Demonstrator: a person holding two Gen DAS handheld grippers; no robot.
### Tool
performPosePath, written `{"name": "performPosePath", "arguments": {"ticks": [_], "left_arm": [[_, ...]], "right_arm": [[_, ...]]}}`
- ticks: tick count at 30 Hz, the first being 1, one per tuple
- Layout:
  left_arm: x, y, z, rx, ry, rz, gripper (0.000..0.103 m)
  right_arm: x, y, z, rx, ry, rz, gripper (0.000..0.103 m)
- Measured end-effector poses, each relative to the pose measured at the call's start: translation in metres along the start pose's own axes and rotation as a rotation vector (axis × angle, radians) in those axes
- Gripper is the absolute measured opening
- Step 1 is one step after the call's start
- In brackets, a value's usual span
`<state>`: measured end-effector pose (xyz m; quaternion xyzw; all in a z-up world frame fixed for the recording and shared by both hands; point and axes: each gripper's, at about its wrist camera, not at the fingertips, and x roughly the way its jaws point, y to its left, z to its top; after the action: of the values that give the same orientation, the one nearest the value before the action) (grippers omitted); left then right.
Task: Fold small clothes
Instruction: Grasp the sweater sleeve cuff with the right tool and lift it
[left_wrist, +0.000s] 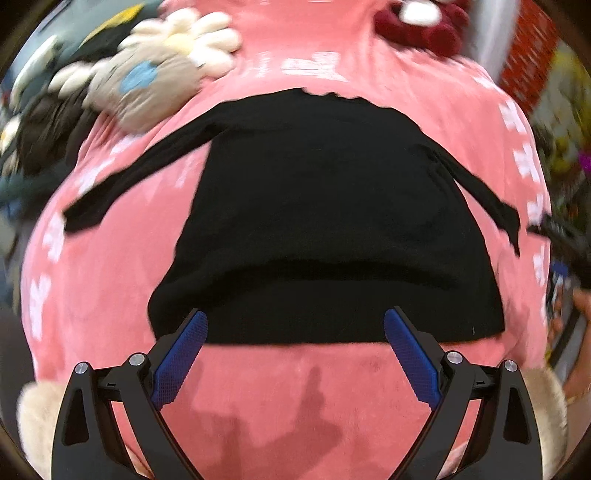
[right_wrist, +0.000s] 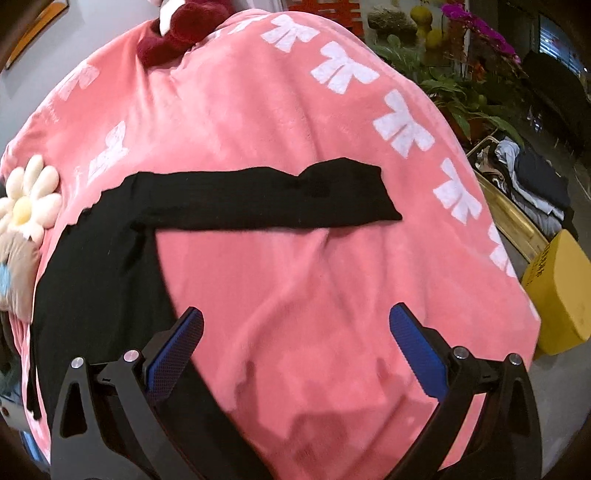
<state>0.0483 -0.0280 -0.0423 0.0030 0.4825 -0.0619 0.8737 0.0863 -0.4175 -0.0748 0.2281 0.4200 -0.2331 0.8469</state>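
A small black long-sleeved top (left_wrist: 325, 214) lies flat on a pink blanket (left_wrist: 110, 277), sleeves spread out to both sides, hem nearest me. My left gripper (left_wrist: 295, 321) is open just above the hem, its blue pads (left_wrist: 181, 354) holding nothing. In the right wrist view the same top (right_wrist: 103, 273) lies at the left, and its right sleeve (right_wrist: 266, 199) stretches straight across the pink blanket (right_wrist: 295, 295). My right gripper (right_wrist: 295, 317) is open over bare blanket, short of the sleeve. The right gripper's body also shows at the far right edge (left_wrist: 565, 240) of the left wrist view.
A plush flower cushion (left_wrist: 155, 74) and dark clothes (left_wrist: 48, 129) lie at the blanket's back left. A dark red plush toy (right_wrist: 184, 33) sits at the far end. Right of the blanket are a yellow box (right_wrist: 557, 295), a tray of folded clothes (right_wrist: 532, 184) and potted plants (right_wrist: 454, 92).
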Motion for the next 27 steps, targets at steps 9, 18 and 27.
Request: {"name": "performPosePath", "arguments": {"ticks": [9, 18, 27], "left_arm": [[0.011, -0.049, 0.01, 0.038, -0.007, -0.04, 0.094], [0.028, -0.06, 0.006, 0.025, 0.038, -0.056, 0.094], [0.045, -0.041, 0.006, -0.022, 0.078, -0.026, 0.094]], "right_arm": [[0.031, -0.039, 0.009, 0.043, 0.028, 0.048, 0.098], [0.082, -0.141, 0.038, 0.412, 0.092, 0.285, 0.084], [0.156, -0.156, 0.077, 0.582, 0.13, 0.37, 0.076]]}}
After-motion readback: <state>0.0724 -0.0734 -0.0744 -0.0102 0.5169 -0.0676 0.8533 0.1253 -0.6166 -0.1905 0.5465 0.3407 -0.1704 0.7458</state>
